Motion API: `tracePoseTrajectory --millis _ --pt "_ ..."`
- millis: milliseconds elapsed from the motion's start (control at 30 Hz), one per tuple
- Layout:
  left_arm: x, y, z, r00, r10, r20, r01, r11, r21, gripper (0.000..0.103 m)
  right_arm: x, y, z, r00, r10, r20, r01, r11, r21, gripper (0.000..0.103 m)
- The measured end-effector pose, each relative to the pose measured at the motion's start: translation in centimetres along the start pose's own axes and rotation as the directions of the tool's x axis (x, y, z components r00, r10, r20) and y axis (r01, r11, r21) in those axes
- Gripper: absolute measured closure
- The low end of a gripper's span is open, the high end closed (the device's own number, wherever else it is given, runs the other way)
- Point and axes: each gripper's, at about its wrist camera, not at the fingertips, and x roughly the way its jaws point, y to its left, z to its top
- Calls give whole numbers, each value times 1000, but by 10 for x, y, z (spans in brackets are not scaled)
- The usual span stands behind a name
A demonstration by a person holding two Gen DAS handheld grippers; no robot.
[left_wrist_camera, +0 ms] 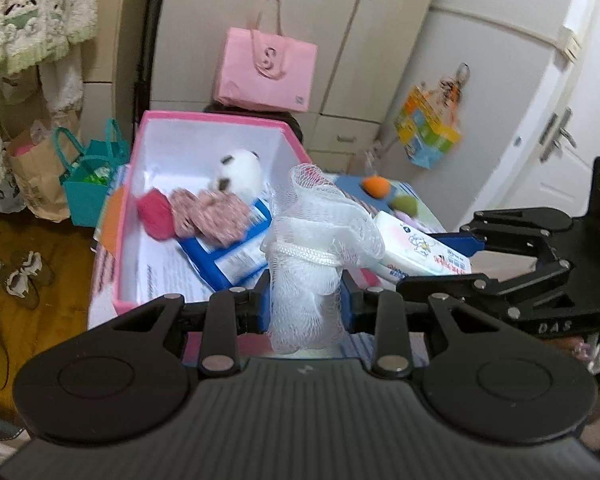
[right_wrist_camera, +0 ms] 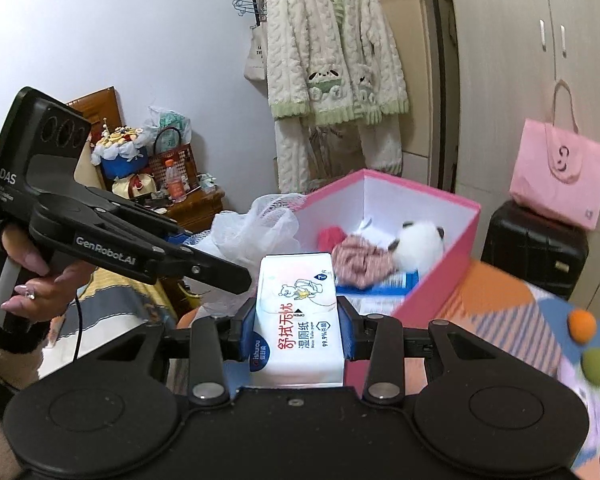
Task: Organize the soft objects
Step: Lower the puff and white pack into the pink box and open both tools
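Left tool (left_wrist_camera: 306, 304) clamps mesh pouf (left_wrist_camera: 320, 232); right tool (right_wrist_camera: 298, 338) clamps wipes pack (right_wrist_camera: 296, 312), both raised near pink box (right_wrist_camera: 432, 280). Box holds panda plush (right_wrist_camera: 418, 246), red ball (right_wrist_camera: 332, 238), cloth (right_wrist_camera: 358, 260). Orange ball (right_wrist_camera: 582, 322), green ball (right_wrist_camera: 598, 364) left on bed. Pack reads "99.9%"; tool "GenRobot.AI", "DAS".

A bed with a patchwork cover (right_wrist_camera: 512, 300) in orange, blue and striped patches is carrying the things. A pink box (right_wrist_camera: 432, 280) with white inner walls is sitting directly on it, open at the top. Beside the box, well apart from it, an orange ball (right_wrist_camera: 581, 323) and a green ball (right_wrist_camera: 598, 365) are lying close together on the cover.
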Motion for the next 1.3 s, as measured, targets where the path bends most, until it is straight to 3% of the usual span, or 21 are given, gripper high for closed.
tracePoseTrajectory --millis 233,400,667,867,1067,1167,1200,1233,1300 --pt "28 38 15 999 46 14 -46 998 -43 72 40 -15 24 1000 -18 -23 18 999 -31 58" --pt "58 50 26 989 149 -15 -148 989 21 72 78 -26 34 994 -90 -61 86 994 -64 58" --pt "94 55 51 973 224 -52 -219 972 89 72 125 -42 49 974 -206 -91 192 971 -139 58" --pt "113 58 77 967 246 -65 -239 966 99 72 161 -60 64 970 -187 -157 164 975 -149 58" --pt "139 68 94 957 253 -139 -246 967 66 70 193 -80 72 961 -143 -239 120 987 -107 58" --pt "148 68 95 944 298 -140 -290 954 72 65 205 -80 72 948 -174 -267 140 980 -142 56" --pt "149 67 95 943 301 -140 -292 953 80 65 204 -79 72 947 -176 -267 140 979 -149 48" --pt "146 66 94 947 289 -136 -282 957 74 62 201 -77 73 950 -177 -258 140 978 -158 41" --pt "140 65 94 956 261 -133 -255 965 58 58 191 -73 73 956 -182 -232 143 974 -176 38"
